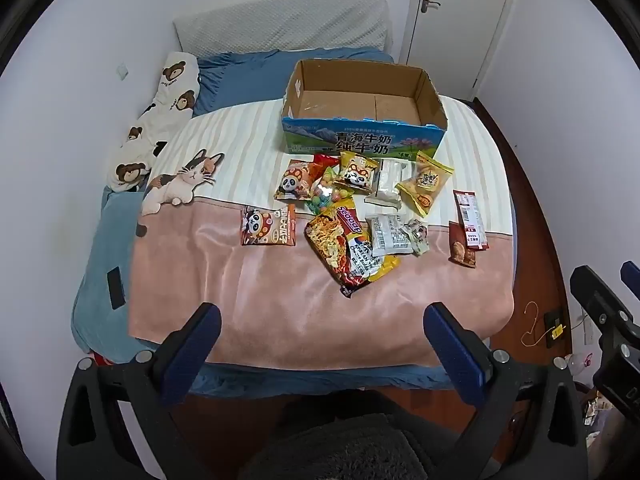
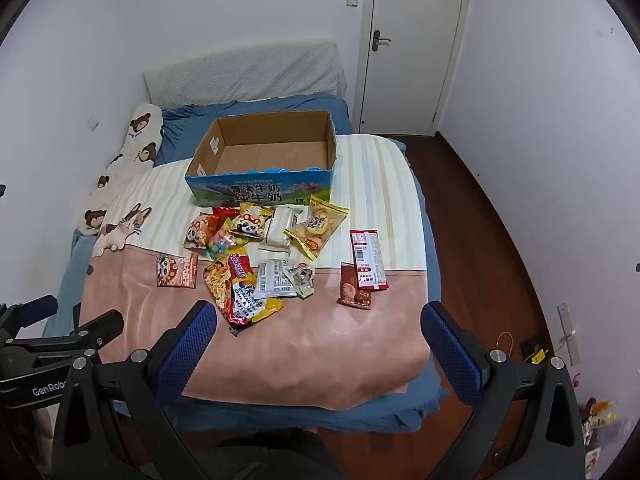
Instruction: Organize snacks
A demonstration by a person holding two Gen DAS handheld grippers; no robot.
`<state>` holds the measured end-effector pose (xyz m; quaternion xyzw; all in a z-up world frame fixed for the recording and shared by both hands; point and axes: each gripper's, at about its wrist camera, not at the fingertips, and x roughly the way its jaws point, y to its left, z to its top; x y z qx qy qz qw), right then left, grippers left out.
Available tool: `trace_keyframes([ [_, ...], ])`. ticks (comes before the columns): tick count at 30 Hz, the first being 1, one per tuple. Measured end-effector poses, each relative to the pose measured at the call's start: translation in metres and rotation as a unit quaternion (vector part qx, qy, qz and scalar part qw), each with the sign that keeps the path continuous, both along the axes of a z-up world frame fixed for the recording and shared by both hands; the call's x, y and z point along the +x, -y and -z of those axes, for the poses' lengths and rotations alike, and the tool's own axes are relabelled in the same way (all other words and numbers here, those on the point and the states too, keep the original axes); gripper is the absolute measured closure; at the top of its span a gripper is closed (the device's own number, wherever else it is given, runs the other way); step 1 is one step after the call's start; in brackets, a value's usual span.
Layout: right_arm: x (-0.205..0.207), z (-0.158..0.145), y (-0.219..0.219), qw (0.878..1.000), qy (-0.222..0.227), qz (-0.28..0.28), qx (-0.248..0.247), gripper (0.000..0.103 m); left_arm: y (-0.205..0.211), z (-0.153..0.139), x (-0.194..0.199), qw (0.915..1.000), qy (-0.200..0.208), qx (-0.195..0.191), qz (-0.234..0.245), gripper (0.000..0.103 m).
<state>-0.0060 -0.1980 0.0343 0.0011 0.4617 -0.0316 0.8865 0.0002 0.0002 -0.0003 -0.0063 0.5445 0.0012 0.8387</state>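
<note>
Several snack packets lie scattered on the bed's pink blanket (image 1: 280,304). Among them are a Sedaap noodle pack (image 1: 344,244) (image 2: 234,288), a panda packet (image 1: 267,226) (image 2: 176,270) off to the left, a yellow biscuit bag (image 1: 426,184) (image 2: 318,226) and dark red bars (image 1: 470,222) (image 2: 366,260) on the right. Behind them stands an open cardboard box (image 1: 362,136) (image 2: 260,192), blue-fronted, with nothing inside. My left gripper (image 1: 322,330) is open above the blanket's near edge. The right gripper (image 2: 320,330) hovers open too, with nothing between its fingers.
A bear-print pillow (image 1: 160,120) lies along the left wall, and a black phone-like slab (image 1: 116,284) rests on the blue sheet. A white door (image 2: 412,48) closes the far right. Dark wood floor (image 2: 480,220) runs beside the bed, with a cable and socket (image 2: 532,348) low down.
</note>
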Motion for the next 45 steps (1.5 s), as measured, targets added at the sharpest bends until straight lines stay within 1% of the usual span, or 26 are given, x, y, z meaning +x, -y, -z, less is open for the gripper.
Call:
trace_keyframes([
  [9, -0.002, -0.003, 0.001, 1.000, 0.001, 0.001, -0.003, 0.000, 0.001, 0.000, 0.000, 1.0000, 0.007, -0.003, -0.001, 0.000],
  [14, 0.001, 0.003, -0.004, 1.000, 0.000, -0.002, -0.001, 0.000, 0.003, -0.007, 0.000, 0.9999, 0.011, 0.000, -0.001, 0.000],
  [17, -0.004, -0.005, -0.002, 1.000, 0.003, -0.005, 0.000, 0.000, 0.006, -0.009, 0.000, 0.9999, 0.015, 0.001, -0.001, 0.000],
  [22, -0.005, -0.008, -0.003, 1.000, 0.007, -0.004, 0.000, 0.000, 0.000, -0.012, -0.002, 0.9998, 0.020, -0.001, -0.002, 0.000],
  [45, -0.003, -0.011, -0.005, 1.000, 0.014, -0.009, 0.003, 0.000, -0.005, -0.018, -0.001, 0.9995, 0.030, -0.007, -0.005, 0.000],
])
